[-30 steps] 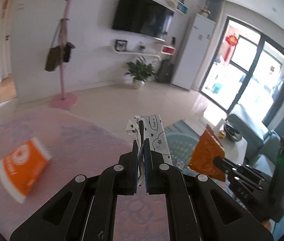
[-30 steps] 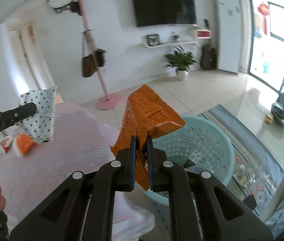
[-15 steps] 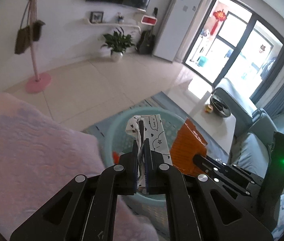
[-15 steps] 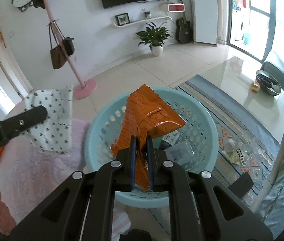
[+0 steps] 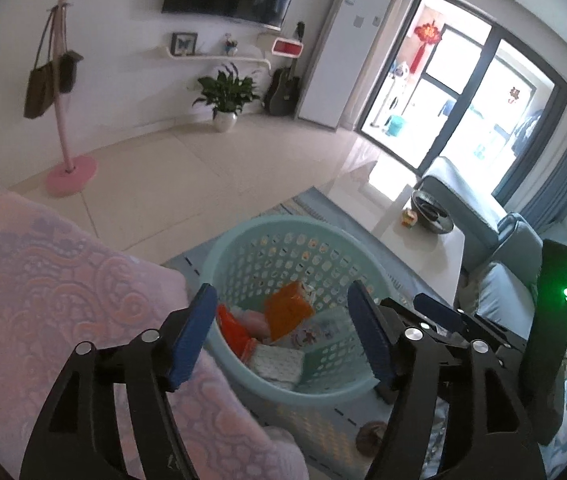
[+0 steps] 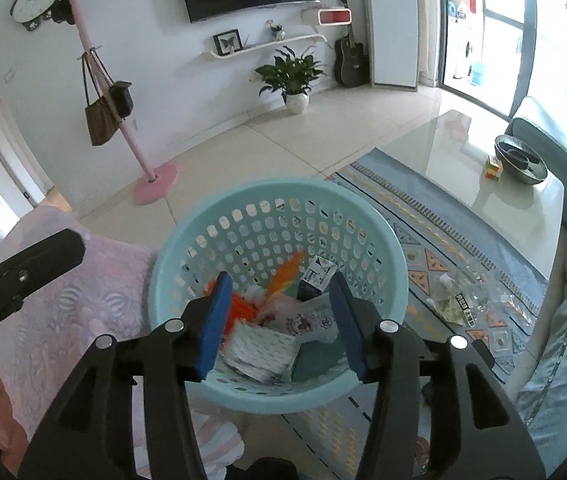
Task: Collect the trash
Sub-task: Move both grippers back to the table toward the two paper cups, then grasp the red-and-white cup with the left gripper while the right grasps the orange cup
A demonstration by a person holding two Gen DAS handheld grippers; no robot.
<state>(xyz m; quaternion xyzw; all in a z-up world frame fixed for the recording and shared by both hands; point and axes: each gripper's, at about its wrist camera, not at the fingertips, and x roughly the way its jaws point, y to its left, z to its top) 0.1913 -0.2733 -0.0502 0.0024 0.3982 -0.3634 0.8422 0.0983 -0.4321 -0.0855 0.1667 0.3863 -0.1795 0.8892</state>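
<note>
Both hand-held grippers gape empty above the basket (image 6: 379,236).

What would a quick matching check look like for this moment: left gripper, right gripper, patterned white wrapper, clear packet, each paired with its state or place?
Things:
1. left gripper
2. right gripper
3. patterned white wrapper
4. clear packet

States or places:
A. lying on the rug, outside the basket
B. open, above the basket's edge beside the pink blanket
C. lying inside the basket
D. open, directly over the basket's contents

Pairs: 1-B, 2-D, 3-C, 4-A
</note>
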